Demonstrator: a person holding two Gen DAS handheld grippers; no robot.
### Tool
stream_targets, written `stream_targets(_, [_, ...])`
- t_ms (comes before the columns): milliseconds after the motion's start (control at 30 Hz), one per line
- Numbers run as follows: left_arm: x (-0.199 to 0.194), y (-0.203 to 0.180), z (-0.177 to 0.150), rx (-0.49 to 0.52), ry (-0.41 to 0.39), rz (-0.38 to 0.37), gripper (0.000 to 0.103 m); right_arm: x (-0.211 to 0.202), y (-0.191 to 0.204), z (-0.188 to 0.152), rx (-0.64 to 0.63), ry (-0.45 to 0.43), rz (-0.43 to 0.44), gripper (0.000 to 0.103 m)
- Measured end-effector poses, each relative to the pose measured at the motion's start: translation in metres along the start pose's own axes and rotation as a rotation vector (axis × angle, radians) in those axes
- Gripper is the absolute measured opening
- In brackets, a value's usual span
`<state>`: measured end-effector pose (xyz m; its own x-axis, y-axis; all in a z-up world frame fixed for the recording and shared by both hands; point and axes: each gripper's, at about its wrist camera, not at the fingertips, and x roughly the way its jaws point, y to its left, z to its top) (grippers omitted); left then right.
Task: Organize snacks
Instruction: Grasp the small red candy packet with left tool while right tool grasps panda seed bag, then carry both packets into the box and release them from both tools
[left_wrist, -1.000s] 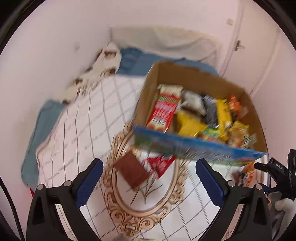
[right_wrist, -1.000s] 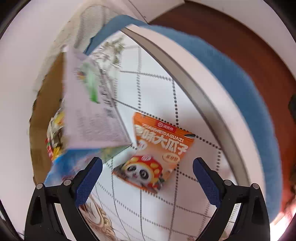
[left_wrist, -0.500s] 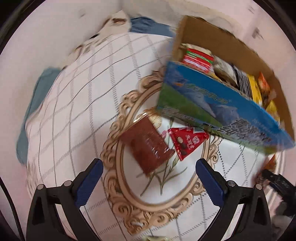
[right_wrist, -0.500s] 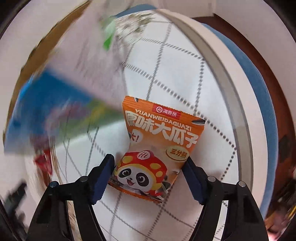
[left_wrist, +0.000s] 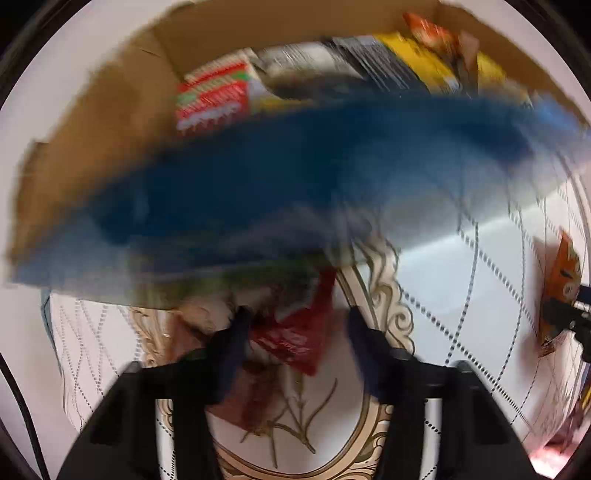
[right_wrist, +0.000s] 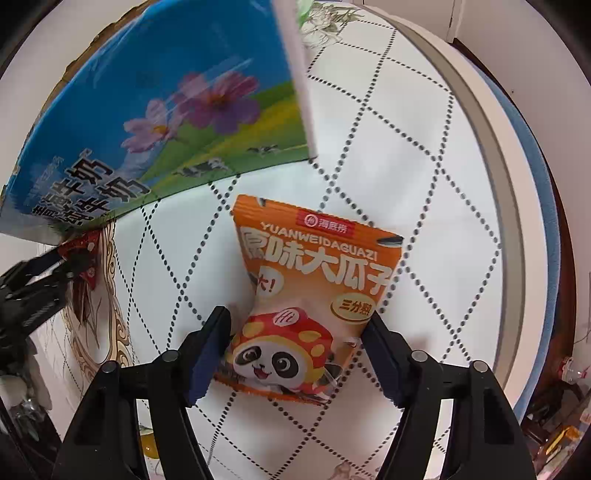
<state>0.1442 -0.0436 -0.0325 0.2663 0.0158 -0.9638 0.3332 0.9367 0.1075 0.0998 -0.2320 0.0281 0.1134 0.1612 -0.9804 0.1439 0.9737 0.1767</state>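
The orange panda snack bag (right_wrist: 310, 291) lies on the quilted table; its lower end sits between the fingers of my right gripper (right_wrist: 297, 345), which touch its sides. The bag also shows at the right edge of the left wrist view (left_wrist: 561, 288). My left gripper (left_wrist: 295, 343) is half closed around a red triangular packet (left_wrist: 299, 332), with a brown packet (left_wrist: 255, 402) just below; this view is blurred. The blue-sided cardboard snack box (left_wrist: 258, 192) stands right behind them, filled with several snacks; it also shows in the right wrist view (right_wrist: 155, 122).
The round table has a white quilted cover (right_wrist: 388, 155) with a gold oval ornament (left_wrist: 384, 299). Its grey rim (right_wrist: 491, 155) curves along the right, with a blue band and dark floor beyond. The left gripper shows at the left of the right wrist view (right_wrist: 44, 280).
Both grippers have moved down and forward and narrowed. The right fingers have come in against the panda bag. The left fingers have come in around the red packet, close under the box.
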Motion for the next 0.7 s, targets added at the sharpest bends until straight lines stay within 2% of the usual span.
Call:
stream_targets(133, [-0.001,-0.005,-0.008,-0.006,-0.003,-0.026,0.038,0.000,0.012,-0.008,-0.035,0.011,0.002,0.071])
stream_targets(200, [-0.005,-0.003,-0.018,-0.063,0.025,-0.076,0.038,0.002,0.023,-0.017,-0.057,0.030,0.013,0.071])
stream_targets(267, [-0.007,-0.001,-0.035,-0.152,0.073,-0.161,0.038,0.004,0.034,-0.028,-0.086,0.048,0.021,0.071])
stream_targets(400, [-0.010,-0.005,-0.068,-0.261,0.141,-0.286,0.038,0.008,0.052,-0.052,-0.133,0.077,0.033,0.071])
stream_targets(500, [-0.008,-0.006,-0.085,-0.311,0.165,-0.330,0.038,0.012,0.060,-0.067,-0.160,0.089,0.027,0.071])
stream_targets(633, [-0.006,0.003,-0.082,-0.363,0.154,-0.355,0.039,0.019,0.062,-0.072,-0.147,0.084,0.032,0.071])
stream_targets(700, [0.000,0.007,-0.076,-0.342,0.184,-0.378,0.055,0.019,0.056,-0.071,-0.136,0.094,0.032,0.071])
